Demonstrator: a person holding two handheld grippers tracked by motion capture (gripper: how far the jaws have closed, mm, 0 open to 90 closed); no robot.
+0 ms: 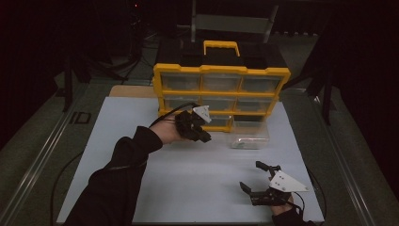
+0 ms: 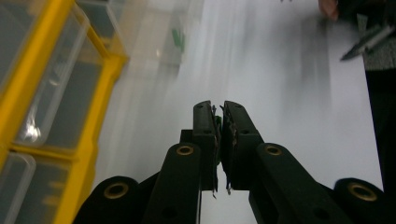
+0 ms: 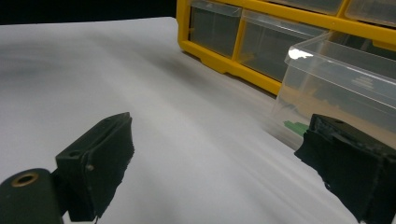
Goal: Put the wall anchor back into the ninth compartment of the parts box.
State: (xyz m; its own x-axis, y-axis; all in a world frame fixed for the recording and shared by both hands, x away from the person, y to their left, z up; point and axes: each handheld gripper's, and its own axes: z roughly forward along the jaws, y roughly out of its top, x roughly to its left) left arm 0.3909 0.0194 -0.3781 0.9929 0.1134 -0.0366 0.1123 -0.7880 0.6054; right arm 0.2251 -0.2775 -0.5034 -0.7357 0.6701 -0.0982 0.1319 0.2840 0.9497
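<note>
My left gripper (image 1: 203, 135) is closed, maybe pinching something green; right gripper (image 1: 254, 176) gapes empty. Drawer (image 1: 250, 135) is out of the organizer (image 1: 221, 94), mid-board; I guess sorting's barely begun.

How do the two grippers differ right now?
The left gripper has its jaws pressed nearly together, with something small and green apparently pinched between them; the right gripper has its jaws spread wide and holds nothing. The left one is up beside the yellow organizer, while the right one sits near the white board's front edge, below the clear plastic bin. Both are black, hand-held, and carry a grey three-cornered plate.
</note>
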